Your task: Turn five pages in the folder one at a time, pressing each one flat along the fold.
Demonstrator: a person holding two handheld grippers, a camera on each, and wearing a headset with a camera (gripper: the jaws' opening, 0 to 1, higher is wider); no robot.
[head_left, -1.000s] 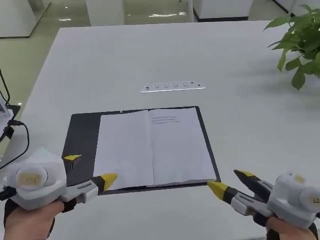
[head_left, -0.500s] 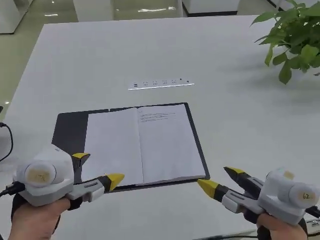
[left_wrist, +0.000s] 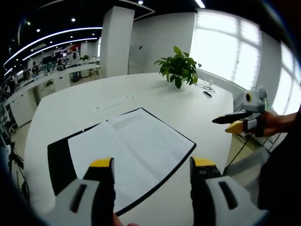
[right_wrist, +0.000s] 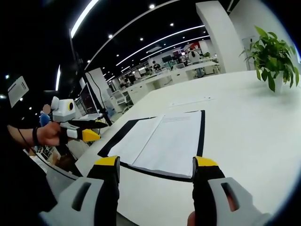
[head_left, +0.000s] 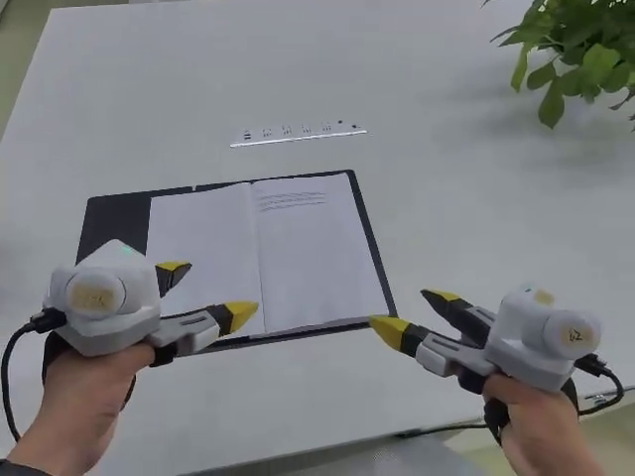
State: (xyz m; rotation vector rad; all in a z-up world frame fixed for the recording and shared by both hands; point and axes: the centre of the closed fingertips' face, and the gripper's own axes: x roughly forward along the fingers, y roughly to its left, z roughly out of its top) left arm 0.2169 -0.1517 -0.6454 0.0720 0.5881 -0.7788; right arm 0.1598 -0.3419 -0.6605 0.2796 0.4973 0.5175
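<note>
Folder [head_left: 117, 230] open flat on counter [head_left: 466, 188]; page turn not begun. Your left gripper [head_left: 208, 290] and right gripper [head_left: 409, 310] both spread, empty. Next: pinch right page [head_left: 316, 253] corner.

At the far right corner of the wide white table [head_left: 476, 198] stands a leafy green potted plant [head_left: 571, 50]; bright windows [left_wrist: 221, 47] and a white column [left_wrist: 115, 42] lie beyond.

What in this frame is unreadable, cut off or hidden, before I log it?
Printed lines in the folder: too small to read, head view.
Plant: cut off by the top and right edges, head view.
Power strip markings: too small, head view.
</note>
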